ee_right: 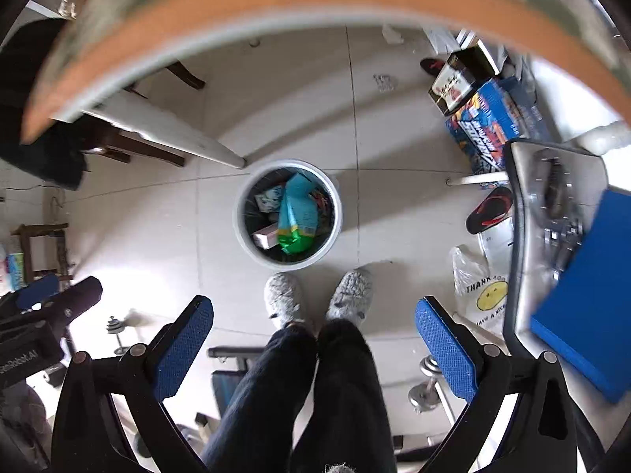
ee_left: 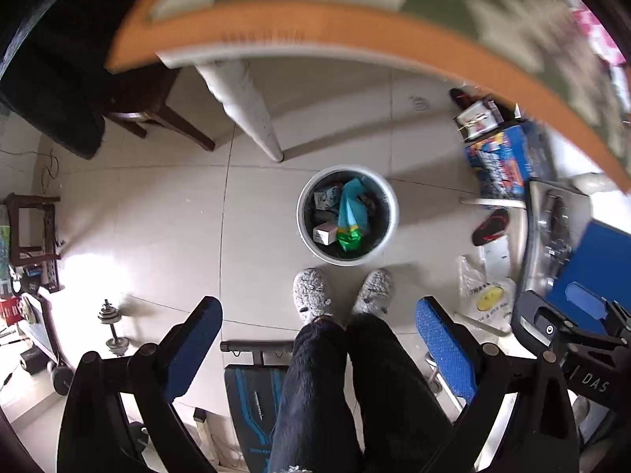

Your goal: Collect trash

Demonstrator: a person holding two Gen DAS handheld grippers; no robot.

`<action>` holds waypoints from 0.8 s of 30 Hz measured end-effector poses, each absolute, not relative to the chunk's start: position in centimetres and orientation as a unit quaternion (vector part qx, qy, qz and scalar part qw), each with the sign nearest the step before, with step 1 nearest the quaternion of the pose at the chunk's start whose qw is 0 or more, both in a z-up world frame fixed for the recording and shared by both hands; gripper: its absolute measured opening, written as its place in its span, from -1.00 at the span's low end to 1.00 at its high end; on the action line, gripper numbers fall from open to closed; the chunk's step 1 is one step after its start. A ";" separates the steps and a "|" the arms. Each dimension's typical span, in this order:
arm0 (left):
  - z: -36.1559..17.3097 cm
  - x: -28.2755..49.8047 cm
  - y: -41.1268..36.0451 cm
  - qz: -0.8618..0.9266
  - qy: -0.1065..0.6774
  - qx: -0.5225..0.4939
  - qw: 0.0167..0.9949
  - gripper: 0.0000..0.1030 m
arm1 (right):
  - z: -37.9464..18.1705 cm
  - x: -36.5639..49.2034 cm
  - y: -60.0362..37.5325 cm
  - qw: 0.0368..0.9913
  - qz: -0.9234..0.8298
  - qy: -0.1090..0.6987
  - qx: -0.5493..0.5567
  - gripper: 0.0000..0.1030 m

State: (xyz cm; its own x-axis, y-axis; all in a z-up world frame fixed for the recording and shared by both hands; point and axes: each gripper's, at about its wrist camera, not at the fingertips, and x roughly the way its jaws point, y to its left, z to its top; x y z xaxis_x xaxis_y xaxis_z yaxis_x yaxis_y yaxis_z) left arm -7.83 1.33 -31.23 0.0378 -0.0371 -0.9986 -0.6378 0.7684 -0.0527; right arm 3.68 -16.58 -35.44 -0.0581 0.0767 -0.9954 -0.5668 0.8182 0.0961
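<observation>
- Below both grippers, on the tiled floor (ee_left: 165, 213), stands a round white trash bin (ee_left: 305, 232), upright with its mouth facing straight up; the person's grey slippers (ee_left: 311, 295) sit just beside its near rim.
- Inside the bin lie a teal-and-green bag (ee_left: 351, 216) and small boxes (ee_left: 325, 232). The bag's long axis runs from the far rim toward the near rim, green end nearest the slippers.
- Left gripper (ee_left: 319, 343): jaws spread wide, nothing between the blue pads, only floor and the person's dark trousers visible through the gap.
- Right gripper (ee_right: 315, 347): likewise wide open and holding nothing.
- Judged from this, part of the job seems done, since trash already sits in the bin, and neither gripper carries anything now.
- What may be left: an orange-edged tabletop (ee_left: 355, 31) arcs across the top of both views, too blurred to tell what lies on it. On the floor to the right sit a yellow smiley plastic bag (ee_right: 481, 295), a blue printed box (ee_right: 489, 126) and a red-and-black sandal (ee_right: 489, 209); whether any counts as trash I cannot tell.
</observation>
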 end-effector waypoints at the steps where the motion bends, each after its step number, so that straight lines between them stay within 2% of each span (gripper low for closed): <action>1: -29.2 -8.1 1.0 0.220 0.651 -0.257 0.679 0.94 | -32.7 3.4 -17.1 0.665 0.246 0.683 -0.176 1.00; 8: -19.6 -9.6 -0.9 0.193 0.615 -0.272 0.714 0.94 | -18.8 2.2 -19.5 0.678 0.277 0.664 -0.149 1.00; 12: -15.2 -10.2 -1.3 0.176 0.592 -0.283 0.734 0.94 | -12.9 1.7 -20.7 0.687 0.294 0.650 -0.135 1.00; 20: -9.0 -11.4 -1.7 0.142 0.547 -0.311 0.765 0.94 | -5.3 0.4 -22.7 0.690 0.328 0.637 -0.105 1.00; 24: -7.5 -12.0 -1.9 0.128 0.535 -0.319 0.772 0.95 | -3.5 -0.1 -23.0 0.682 0.351 0.635 -0.088 1.00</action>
